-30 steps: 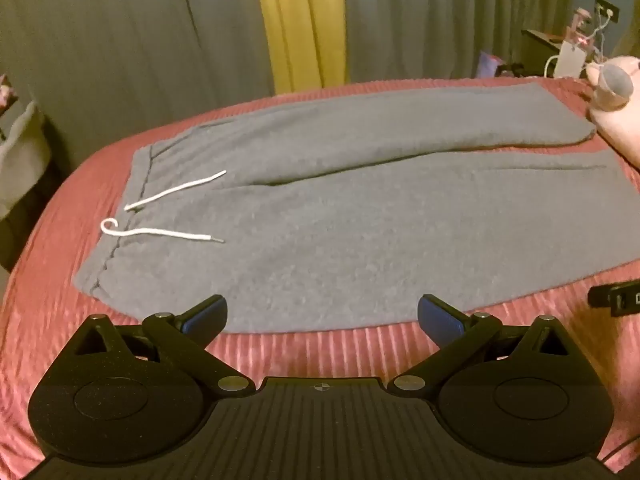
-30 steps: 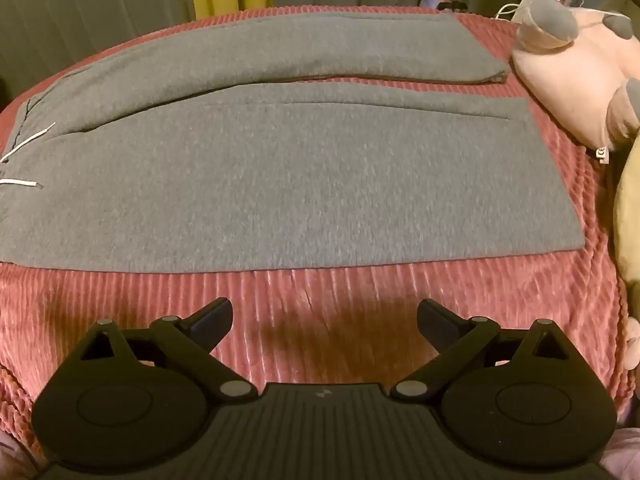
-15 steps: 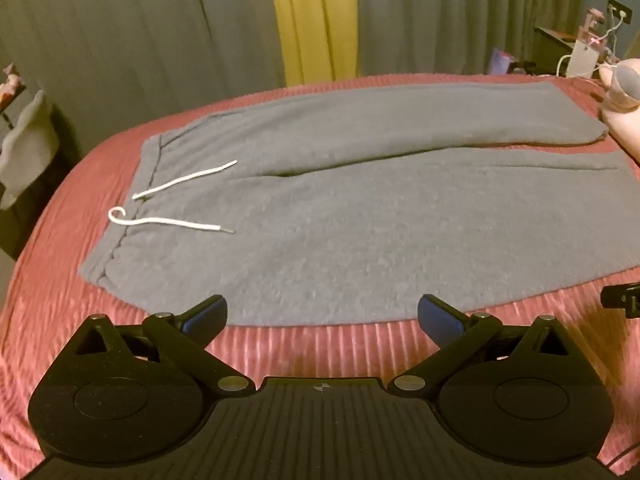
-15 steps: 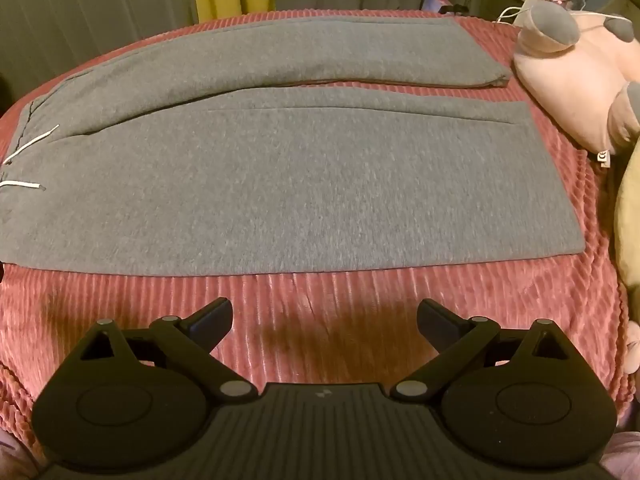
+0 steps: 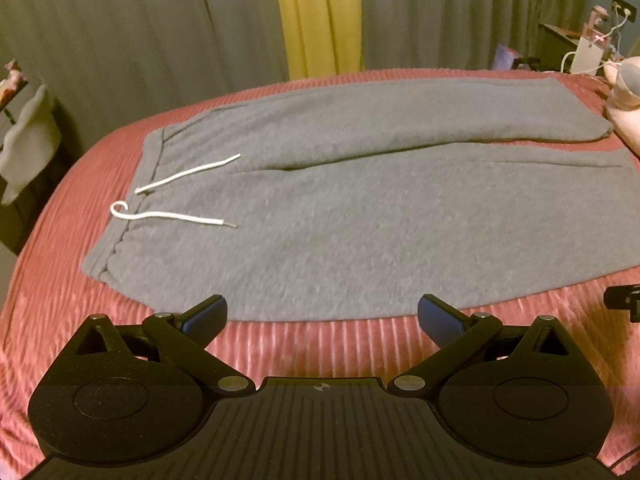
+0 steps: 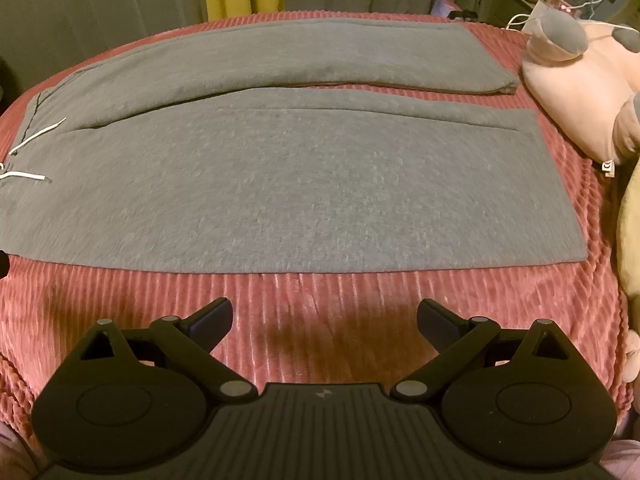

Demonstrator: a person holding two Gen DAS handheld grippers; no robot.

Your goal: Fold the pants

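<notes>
Grey sweatpants (image 5: 360, 216) lie flat on a red ribbed bedspread (image 5: 320, 344), waistband to the left, both legs stretched to the right. A white drawstring (image 5: 172, 216) lies on the waist area. The pants also show in the right wrist view (image 6: 304, 184), with the leg hems at the right. My left gripper (image 5: 322, 314) is open and empty, just above the near edge of the pants at the hip. My right gripper (image 6: 324, 314) is open and empty over bare bedspread, a little short of the near leg's edge.
A pink plush toy (image 6: 580, 92) lies at the right end of the bed beside the leg hems. Grey and yellow curtains (image 5: 320, 16) hang behind the bed. A dark side table with cables (image 5: 576, 44) stands at the far right.
Both grippers have drawn back and lifted slightly, so the pants sit a little farther away in both views. The pants have not moved. Both grippers stay open.
</notes>
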